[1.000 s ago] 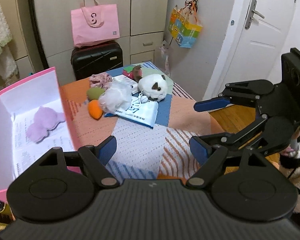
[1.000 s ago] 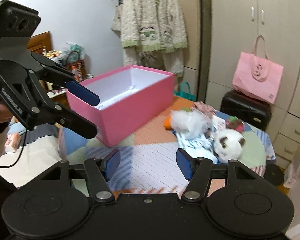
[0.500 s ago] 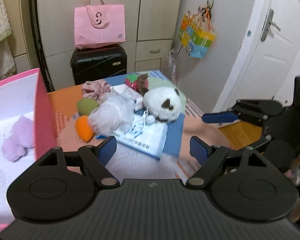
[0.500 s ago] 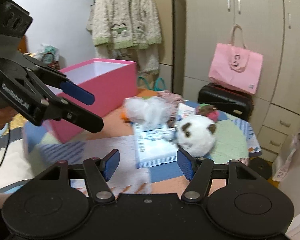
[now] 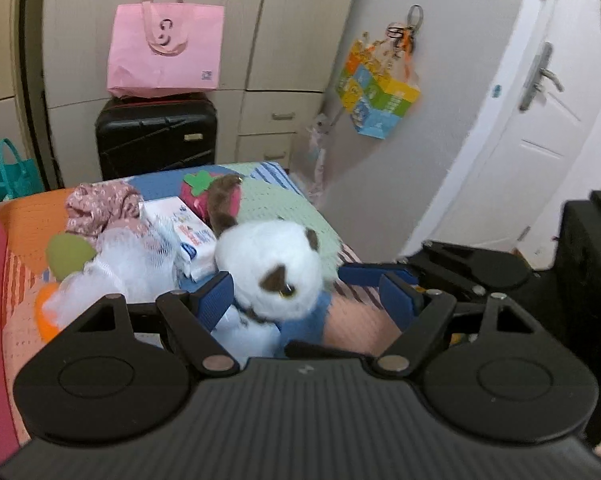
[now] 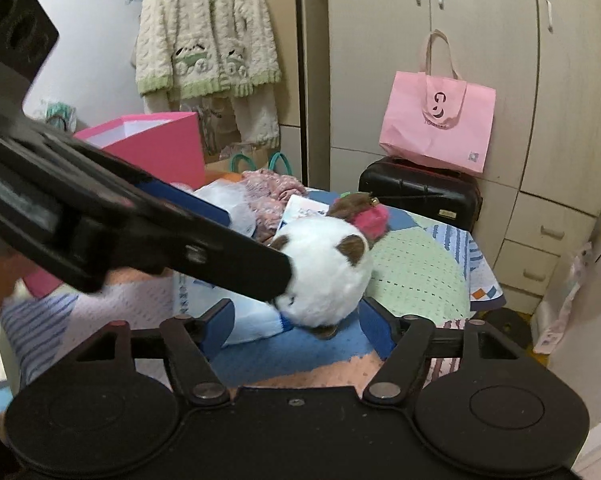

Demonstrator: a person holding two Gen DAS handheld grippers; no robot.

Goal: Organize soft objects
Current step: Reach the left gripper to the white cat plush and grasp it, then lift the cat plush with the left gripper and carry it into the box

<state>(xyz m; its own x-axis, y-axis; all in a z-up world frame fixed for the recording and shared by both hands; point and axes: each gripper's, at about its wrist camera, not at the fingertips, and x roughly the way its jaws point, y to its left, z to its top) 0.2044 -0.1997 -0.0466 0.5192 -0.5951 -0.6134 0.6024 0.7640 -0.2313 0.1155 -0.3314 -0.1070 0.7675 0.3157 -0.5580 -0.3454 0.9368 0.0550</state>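
A white plush toy with brown patches (image 5: 274, 266) (image 6: 324, 268) lies on the patchwork table. My left gripper (image 5: 308, 300) is open, its jaws on either side of the plush. My right gripper (image 6: 296, 322) is open, close in front of the plush from the other side. Behind the plush lie a white mesh puff (image 5: 128, 260), a green sponge (image 5: 66, 254), an orange sponge (image 5: 44, 314), a pink floral cloth (image 5: 100, 206) and a strawberry plush (image 5: 216, 198). The pink box (image 6: 156, 148) stands at the table's left.
A wipes pack (image 5: 184, 236) and a blue-white packet (image 6: 244, 316) lie under and beside the plush. A black suitcase (image 5: 156, 136) with a pink tote bag (image 5: 164, 52) stands behind the table. A white door (image 5: 540, 120) is at right.
Both grippers have moved forward towards the white plush, which now sits between the left gripper's open jaws. The pink box has slid out to the left edge of view.
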